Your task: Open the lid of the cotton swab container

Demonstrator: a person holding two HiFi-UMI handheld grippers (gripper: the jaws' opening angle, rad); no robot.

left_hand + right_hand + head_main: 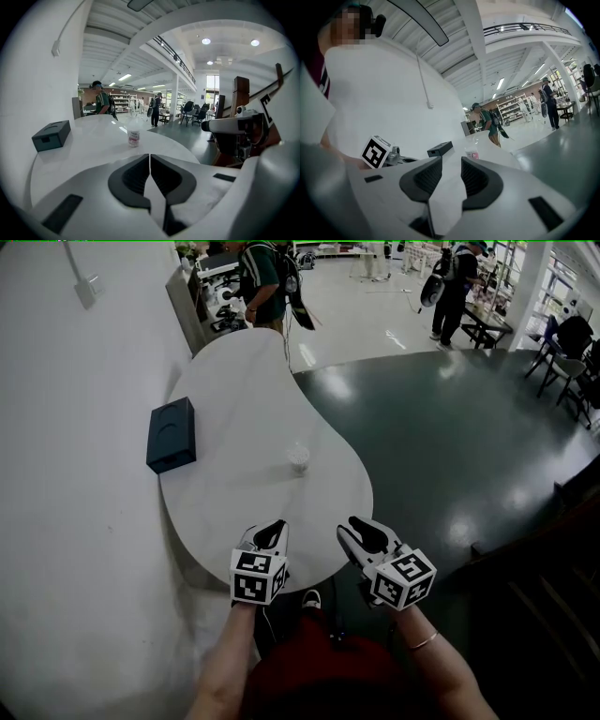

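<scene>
Tools are hanging side by side over the near edge of the tabletop (234, 381), both well short of the cotton swab container (298, 458). The container is standing upright near the middle of the white surface, and as far as I can tell its lid is on. On my reading, the left tool (270, 532) is showing its jaws pressed together with nothing between them. The right tool (360, 529) is showing a clear gap between its jaws with only bare tabletop beyond, so it is gripping nothing either. I am judging that both are being held low and pointed toward the container so that one can steady the tub while the other works the lid. The task is looking not yet begun, since neither tool is touching it.

A dark box (172, 434) is sitting on the wall side of the tabletop, well apart from the container and clear of any approach.

The head view is giving the layout from above, with the container lying ahead, between the lines of the two tools. The left gripper view is adding what that cannot: a pinkish label on the container's pale body, and the right tool off to one side. The right gripper view is showing the left tool's marker cube (375, 151) and the container just peeking above its own jaws. People (265, 282) are standing far beyond the tabletop.
</scene>
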